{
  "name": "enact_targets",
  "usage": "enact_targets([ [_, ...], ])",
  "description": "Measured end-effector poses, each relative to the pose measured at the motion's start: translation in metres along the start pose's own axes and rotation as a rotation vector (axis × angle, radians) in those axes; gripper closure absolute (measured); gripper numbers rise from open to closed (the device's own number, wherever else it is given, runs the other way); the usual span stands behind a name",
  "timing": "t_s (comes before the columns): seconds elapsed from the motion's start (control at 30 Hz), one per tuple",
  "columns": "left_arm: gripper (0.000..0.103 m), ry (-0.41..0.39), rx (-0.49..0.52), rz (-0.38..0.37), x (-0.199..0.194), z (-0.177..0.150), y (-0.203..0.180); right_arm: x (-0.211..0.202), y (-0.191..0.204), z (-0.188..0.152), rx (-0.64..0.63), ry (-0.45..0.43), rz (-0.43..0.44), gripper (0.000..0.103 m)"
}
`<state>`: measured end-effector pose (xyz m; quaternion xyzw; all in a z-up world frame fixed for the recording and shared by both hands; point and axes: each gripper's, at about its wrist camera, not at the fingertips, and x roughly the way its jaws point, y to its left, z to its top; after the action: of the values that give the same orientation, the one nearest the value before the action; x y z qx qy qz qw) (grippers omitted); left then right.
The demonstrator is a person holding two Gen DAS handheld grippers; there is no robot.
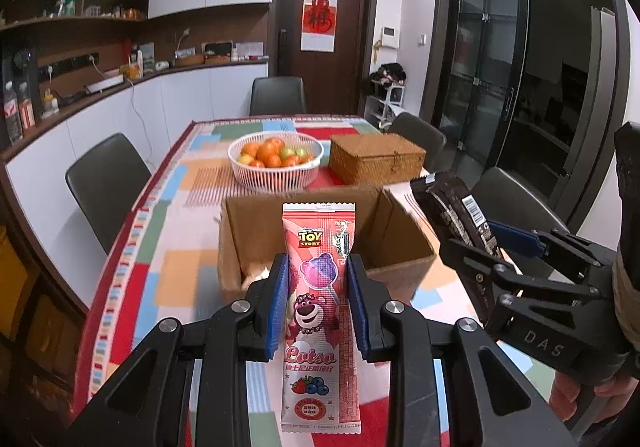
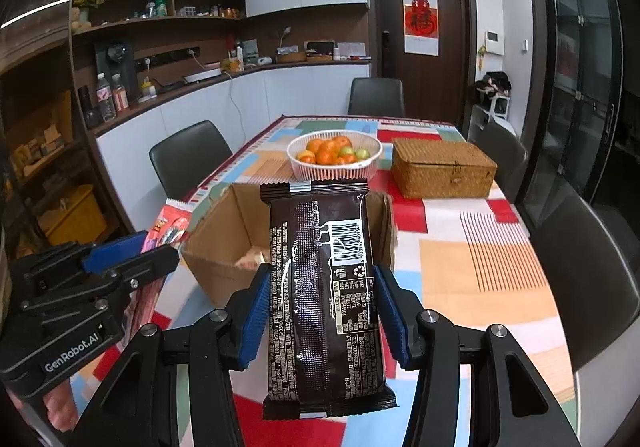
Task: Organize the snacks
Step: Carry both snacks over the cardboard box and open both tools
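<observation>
My left gripper (image 1: 318, 267) is shut on a pink Lotso lollipop packet (image 1: 318, 287), held upright just before an open cardboard box (image 1: 400, 247). My right gripper (image 2: 320, 279) is shut on a dark brown snack packet (image 2: 324, 287), held upright before the same box (image 2: 224, 251). In the left wrist view the right gripper (image 1: 508, 243) and its brown packet (image 1: 452, 207) hover at the box's right side. In the right wrist view the left gripper (image 2: 116, 251) and pink packet (image 2: 168, 227) sit left of the box. A pale snack lies inside the box (image 2: 252, 259).
A white basket of oranges and green fruit (image 1: 275, 161) and a closed wicker box (image 1: 376, 159) stand behind the cardboard box on the patchwork tablecloth (image 2: 480, 247). Dark chairs (image 1: 106, 183) surround the table. A counter runs along the left wall.
</observation>
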<state>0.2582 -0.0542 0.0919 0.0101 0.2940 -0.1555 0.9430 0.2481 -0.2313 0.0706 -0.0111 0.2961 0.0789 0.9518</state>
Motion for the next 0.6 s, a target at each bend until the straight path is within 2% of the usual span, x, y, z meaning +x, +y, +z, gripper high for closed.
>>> enact_targets([
  [0.4,0.074,-0.022,0.004,0.022,0.017,0.04,0.011,0.014,0.003,0.039,-0.019,-0.034,-0.007,0.052],
  [0.6,0.074,0.007,-0.017,0.022,0.043,0.06,0.02,0.034,0.002,0.059,-0.018,0.0,0.01,0.052],
])
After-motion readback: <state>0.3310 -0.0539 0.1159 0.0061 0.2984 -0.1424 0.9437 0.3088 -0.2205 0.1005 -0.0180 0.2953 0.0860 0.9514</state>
